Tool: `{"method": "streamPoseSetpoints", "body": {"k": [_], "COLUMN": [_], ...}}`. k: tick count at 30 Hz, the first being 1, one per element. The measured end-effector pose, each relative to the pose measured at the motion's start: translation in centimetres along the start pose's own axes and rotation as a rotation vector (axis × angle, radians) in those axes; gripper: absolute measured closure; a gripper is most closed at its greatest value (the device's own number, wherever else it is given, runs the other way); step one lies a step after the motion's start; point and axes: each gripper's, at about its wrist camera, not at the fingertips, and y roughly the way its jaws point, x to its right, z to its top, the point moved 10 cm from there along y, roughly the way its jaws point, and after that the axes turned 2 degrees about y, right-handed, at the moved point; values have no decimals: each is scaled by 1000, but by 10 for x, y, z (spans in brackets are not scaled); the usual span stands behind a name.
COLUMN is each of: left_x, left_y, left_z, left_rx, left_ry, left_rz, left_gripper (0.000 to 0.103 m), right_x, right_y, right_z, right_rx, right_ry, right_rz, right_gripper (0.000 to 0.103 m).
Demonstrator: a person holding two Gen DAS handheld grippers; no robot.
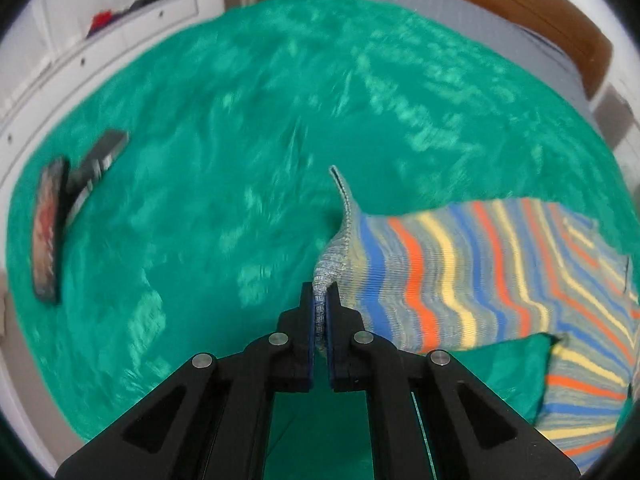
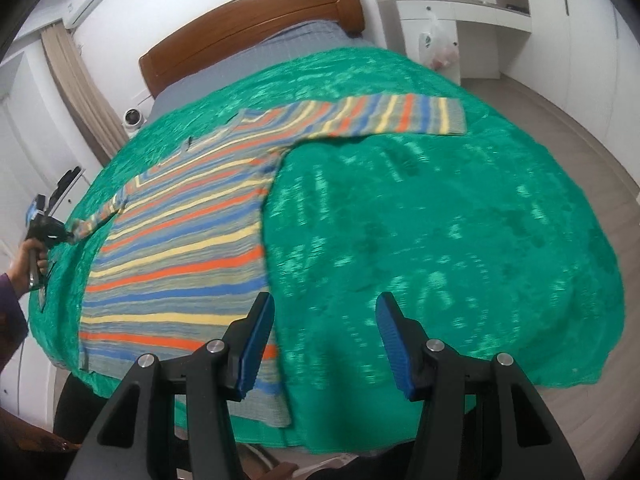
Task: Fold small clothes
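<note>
Bedroom with a wooden headboard and a bed under a green blanket. On the blanket lies a striped sweater, spread flat, 1 sleeve stretched toward the far right. At its other sleeve, the left gripper is clamped on the grey cuff, lifting it off the blanket. Above the near blanket hangs the right gripper, its jaws apart with nothing between them. 2 dark flat objects lie at the blanket's left edge.
</note>
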Motion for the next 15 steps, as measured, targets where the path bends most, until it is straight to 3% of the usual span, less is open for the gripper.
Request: {"method": "streamPoseSetpoints", "body": {"k": [5,15], "left_x": [-2,-10], "left_y": [19,21], "left_z": [-12,-19], "left_rx": [-27,-8], "left_ry": [-53,-90], "left_rz": [-6,-59], "left_gripper": [101,100], "right_x": [-14,-12], "right_y": [-4,-2], "right_z": [-2,-9], "right_rx": [1,-19], "right_ry": [-32,-37], "right_rz": [-1,-27], "right_gripper": [50,50]}}
